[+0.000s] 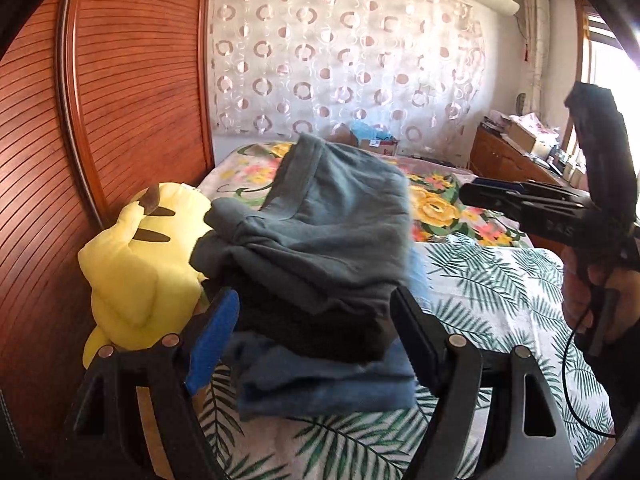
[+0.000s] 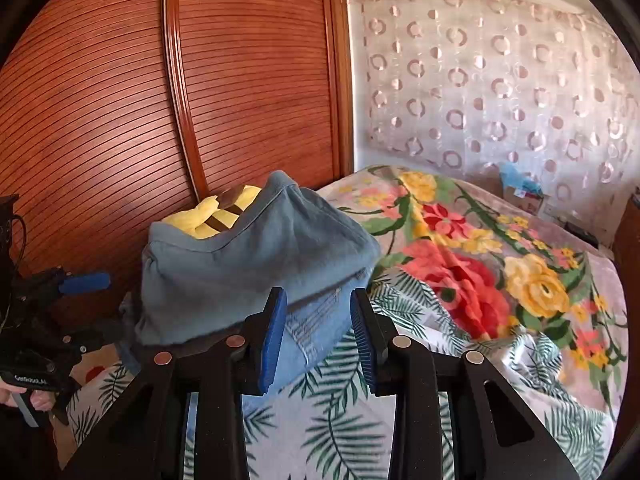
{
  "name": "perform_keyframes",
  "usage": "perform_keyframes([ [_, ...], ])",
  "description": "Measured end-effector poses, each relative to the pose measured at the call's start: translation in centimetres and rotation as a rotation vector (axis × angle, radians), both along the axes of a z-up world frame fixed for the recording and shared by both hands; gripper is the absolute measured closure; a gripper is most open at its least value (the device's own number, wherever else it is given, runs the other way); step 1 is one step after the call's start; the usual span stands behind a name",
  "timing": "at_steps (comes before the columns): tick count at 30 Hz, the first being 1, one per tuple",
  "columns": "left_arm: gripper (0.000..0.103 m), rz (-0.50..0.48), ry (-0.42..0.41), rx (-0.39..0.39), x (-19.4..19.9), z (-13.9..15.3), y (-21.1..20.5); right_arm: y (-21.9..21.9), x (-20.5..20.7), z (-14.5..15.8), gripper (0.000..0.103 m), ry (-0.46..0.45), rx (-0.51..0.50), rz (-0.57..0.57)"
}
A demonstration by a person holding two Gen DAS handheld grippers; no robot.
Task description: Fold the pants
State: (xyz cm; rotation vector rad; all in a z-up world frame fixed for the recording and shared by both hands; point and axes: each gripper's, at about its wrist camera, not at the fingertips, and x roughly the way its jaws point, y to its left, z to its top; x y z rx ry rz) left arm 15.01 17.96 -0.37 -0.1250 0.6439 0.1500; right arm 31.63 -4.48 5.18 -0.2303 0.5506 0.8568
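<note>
Grey-blue pants [image 1: 320,240] lie folded in a thick bundle on top of a stack of folded clothes on the bed; they also show in the right wrist view [image 2: 248,264]. My left gripper [image 1: 316,332] is open, its fingers on either side of the stack's near edge. My right gripper [image 2: 320,336] is open just in front of the stack's lower blue layer [image 2: 316,324]. The right gripper also shows at the right of the left wrist view [image 1: 496,196], and the left gripper at the left of the right wrist view [image 2: 80,284].
A yellow plush toy [image 1: 136,272] leans against the wooden wardrobe door [image 1: 120,100] left of the stack. The bed has a palm-leaf sheet [image 1: 492,288] and a flowered blanket [image 2: 480,264]. A curtain [image 1: 344,56] hangs behind. A cabinet [image 1: 508,156] stands far right.
</note>
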Motion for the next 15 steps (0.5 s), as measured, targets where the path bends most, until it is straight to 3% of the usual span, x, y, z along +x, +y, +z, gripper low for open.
perform_keyframes([
  [5, 0.021, -0.037, -0.02, 0.013, -1.0, 0.7, -1.8, -2.5, -3.4, 0.6, 0.069, -0.01, 0.016, -0.035],
  [7, 0.014, -0.054, -0.026, 0.011, -1.3, 0.9, -2.2, -3.5, -4.6, 0.6, 0.069, -0.012, 0.022, -0.05],
  [11, 0.012, -0.092, -0.034, 0.03, -2.2, 1.4, -4.0, -5.3, -6.6, 0.6, 0.069, -0.007, 0.039, -0.085],
  [15, 0.0, -0.129, -0.062, 0.024, -3.2, 1.8, -5.4, -6.8, -8.3, 0.6, 0.068, -0.01, 0.053, -0.114],
])
